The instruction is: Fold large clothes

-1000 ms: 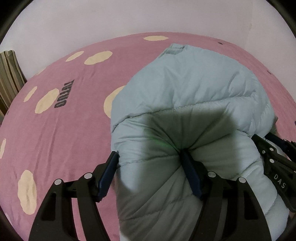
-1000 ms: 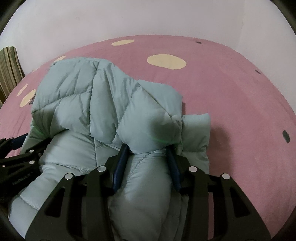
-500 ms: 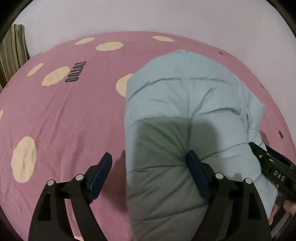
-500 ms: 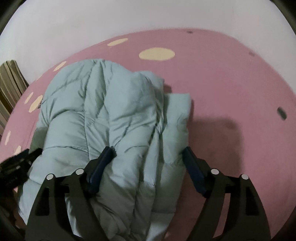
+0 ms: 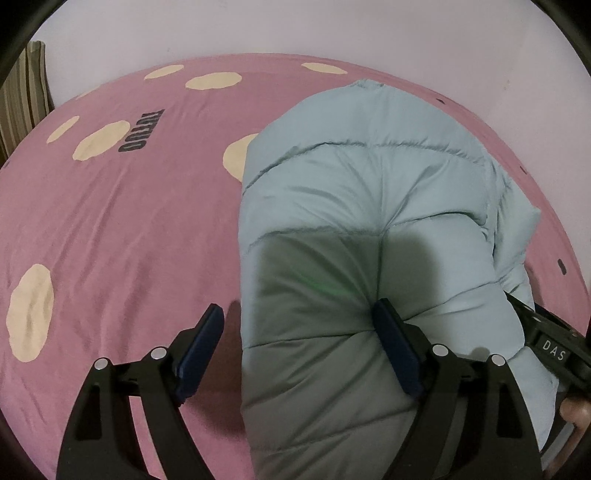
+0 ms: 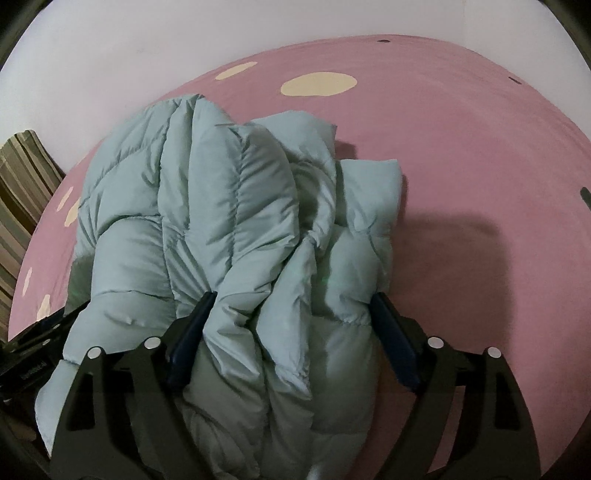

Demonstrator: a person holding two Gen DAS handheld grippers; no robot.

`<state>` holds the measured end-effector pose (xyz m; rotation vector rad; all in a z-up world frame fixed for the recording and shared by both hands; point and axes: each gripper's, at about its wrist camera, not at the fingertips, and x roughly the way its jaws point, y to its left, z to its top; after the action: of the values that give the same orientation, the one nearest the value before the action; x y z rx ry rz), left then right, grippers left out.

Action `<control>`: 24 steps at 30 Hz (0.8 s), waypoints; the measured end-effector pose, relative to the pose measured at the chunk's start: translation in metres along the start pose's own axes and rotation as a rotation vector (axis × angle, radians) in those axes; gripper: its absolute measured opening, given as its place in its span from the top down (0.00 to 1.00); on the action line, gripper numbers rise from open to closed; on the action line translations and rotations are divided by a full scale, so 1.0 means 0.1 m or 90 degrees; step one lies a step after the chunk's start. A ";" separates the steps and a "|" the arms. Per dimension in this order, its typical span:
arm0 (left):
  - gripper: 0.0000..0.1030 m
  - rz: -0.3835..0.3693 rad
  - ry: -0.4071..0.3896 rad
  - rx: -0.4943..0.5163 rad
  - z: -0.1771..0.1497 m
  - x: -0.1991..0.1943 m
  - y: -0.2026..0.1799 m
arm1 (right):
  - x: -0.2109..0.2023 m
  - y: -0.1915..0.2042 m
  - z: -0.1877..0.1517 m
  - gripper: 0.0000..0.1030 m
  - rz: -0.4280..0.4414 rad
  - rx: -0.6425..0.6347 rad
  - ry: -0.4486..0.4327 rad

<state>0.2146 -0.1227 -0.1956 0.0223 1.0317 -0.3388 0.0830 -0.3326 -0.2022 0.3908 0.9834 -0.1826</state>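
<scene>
A pale blue puffer jacket [image 5: 369, 221] lies folded in a thick bundle on the pink bed sheet [image 5: 129, 229]. It also shows in the right wrist view [image 6: 229, 221], bunched and creased on its right side. My left gripper [image 5: 299, 332] is open over the bundle's near left edge, its right finger pressing into the fabric and its left finger over the sheet. My right gripper [image 6: 291, 325] is open with its fingers spread around the near end of the bundle. The right gripper's body [image 5: 554, 350] shows at the far right of the left wrist view.
The pink sheet carries cream spots [image 5: 29, 310] and dark lettering [image 5: 142, 131]. A pale wall [image 5: 295, 26] rises behind the bed. A striped pillow or cushion [image 6: 22, 192] sits at the far left. Bare sheet lies to the jacket's right [image 6: 480, 221].
Both grippers opened and let go of the jacket. The lifted fold dropped onto the bundle, and both grippers drew back slightly toward the near end.
</scene>
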 end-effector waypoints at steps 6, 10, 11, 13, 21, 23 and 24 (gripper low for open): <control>0.20 0.004 -0.006 -0.002 -0.01 -0.01 -0.01 | 0.02 0.07 0.01 0.47 0.043 -0.011 0.013; 0.20 0.009 -0.011 -0.004 -0.03 -0.03 -0.01 | 0.05 0.08 0.01 0.53 0.071 -0.003 0.014; 0.20 0.009 -0.011 -0.005 -0.03 -0.04 -0.02 | 0.05 0.09 0.01 0.55 0.075 -0.006 0.013; 0.20 0.010 -0.013 -0.007 -0.04 -0.04 -0.01 | 0.06 0.10 0.01 0.57 0.087 -0.002 0.013; 0.20 0.015 -0.016 -0.020 -0.03 -0.07 0.08 | 0.14 0.25 0.09 0.60 0.098 -0.015 0.017; 0.20 0.019 -0.018 -0.024 -0.03 -0.08 0.12 | 0.14 0.31 0.08 0.61 0.097 -0.023 0.018; 0.20 0.020 -0.018 -0.027 -0.03 -0.09 0.15 | 0.13 0.33 0.06 0.61 0.096 -0.025 0.018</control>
<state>0.2122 -0.1055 -0.1918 -0.0047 1.0092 -0.2881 0.1053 -0.3050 -0.2019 0.4302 0.9790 -0.0218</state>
